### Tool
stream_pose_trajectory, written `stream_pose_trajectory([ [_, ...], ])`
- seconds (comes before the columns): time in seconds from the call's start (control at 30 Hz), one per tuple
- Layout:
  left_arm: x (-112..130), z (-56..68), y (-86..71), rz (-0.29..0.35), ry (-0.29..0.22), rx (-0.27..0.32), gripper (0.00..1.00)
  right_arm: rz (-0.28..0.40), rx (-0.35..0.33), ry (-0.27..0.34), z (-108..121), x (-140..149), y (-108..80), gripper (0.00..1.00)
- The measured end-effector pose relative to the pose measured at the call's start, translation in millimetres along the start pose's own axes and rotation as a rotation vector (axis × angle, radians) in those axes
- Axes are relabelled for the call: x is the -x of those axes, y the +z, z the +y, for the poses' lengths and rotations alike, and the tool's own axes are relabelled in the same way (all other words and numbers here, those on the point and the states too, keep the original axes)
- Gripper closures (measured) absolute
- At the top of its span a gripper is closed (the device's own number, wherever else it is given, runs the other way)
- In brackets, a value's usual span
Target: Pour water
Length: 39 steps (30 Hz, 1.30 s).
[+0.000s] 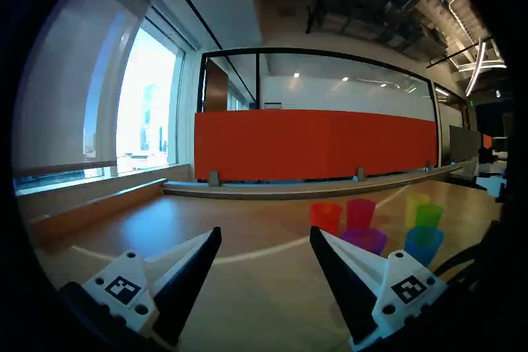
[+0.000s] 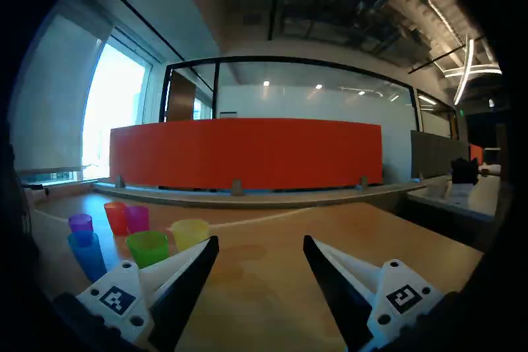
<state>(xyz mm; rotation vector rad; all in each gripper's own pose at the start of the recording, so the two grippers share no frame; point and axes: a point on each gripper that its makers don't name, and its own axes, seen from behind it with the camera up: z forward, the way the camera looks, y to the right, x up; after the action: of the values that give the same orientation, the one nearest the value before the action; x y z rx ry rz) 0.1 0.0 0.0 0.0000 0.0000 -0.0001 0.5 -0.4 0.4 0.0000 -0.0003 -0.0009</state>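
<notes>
We are holding the left gripper (image 1: 264,230) low over the wooden table (image 1: 264,299), its fingers spread wide and gripping nothing; the right gripper (image 2: 260,239) is hanging just as released and empty. In front of the orange partition (image 1: 315,144), six translucent cups are standing upright in a close cluster: the red cup (image 1: 325,214), magenta cup (image 1: 360,212), purple cup (image 1: 364,240), yellow cup (image 1: 416,205), green cup (image 1: 429,214) and blue cup (image 1: 423,243). We are judging the pour as not yet begun: no cup is being lifted or tipped, and we cannot tell which one is holding water. Choosing, grasping, carrying and tilting a cup are all remaining.
</notes>
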Motion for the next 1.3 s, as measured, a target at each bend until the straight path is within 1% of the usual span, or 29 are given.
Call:
stream_pose_trajectory([
  [0.6,-1,1.2,-0.6,-0.001,0.0,0.003,0.0,0.003,0.0,-0.001,0,-1,-0.6,0.01],
  [0.7,2,0.9,0.7,-0.008,0.002,0.004,0.0,-0.002,-0.002,-0.001,-1,0,-1.1,0.01],
  [0.8,-2,-2.2,2.4,-0.016,0.004,-0.004,0.0,-0.019,-0.005,0.001,-1,3,-1.4,0.01],
  [0.9,-13,-4.9,2.8,-0.01,0.005,-0.006,0.0,-0.029,-0.017,0.005,-4,-2,-1.6,0.01],
  [1.0,-25,-5.7,2.9,-0.006,0.003,0.001,0.0,-0.022,-0.027,0.004,-6,-13,-0.9,0.01],
  [1.2,-53,-8.1,3.5,-0.001,-0.009,0.013,0.0,-0.006,-0.043,-0.026,-8,-43,3.3,0.01],
  [1.3,-66,-8.6,5.1,-0.004,-0.005,0.021,0.0,-0.002,-0.051,-0.04,-10,-62,5.1,0.01],
])
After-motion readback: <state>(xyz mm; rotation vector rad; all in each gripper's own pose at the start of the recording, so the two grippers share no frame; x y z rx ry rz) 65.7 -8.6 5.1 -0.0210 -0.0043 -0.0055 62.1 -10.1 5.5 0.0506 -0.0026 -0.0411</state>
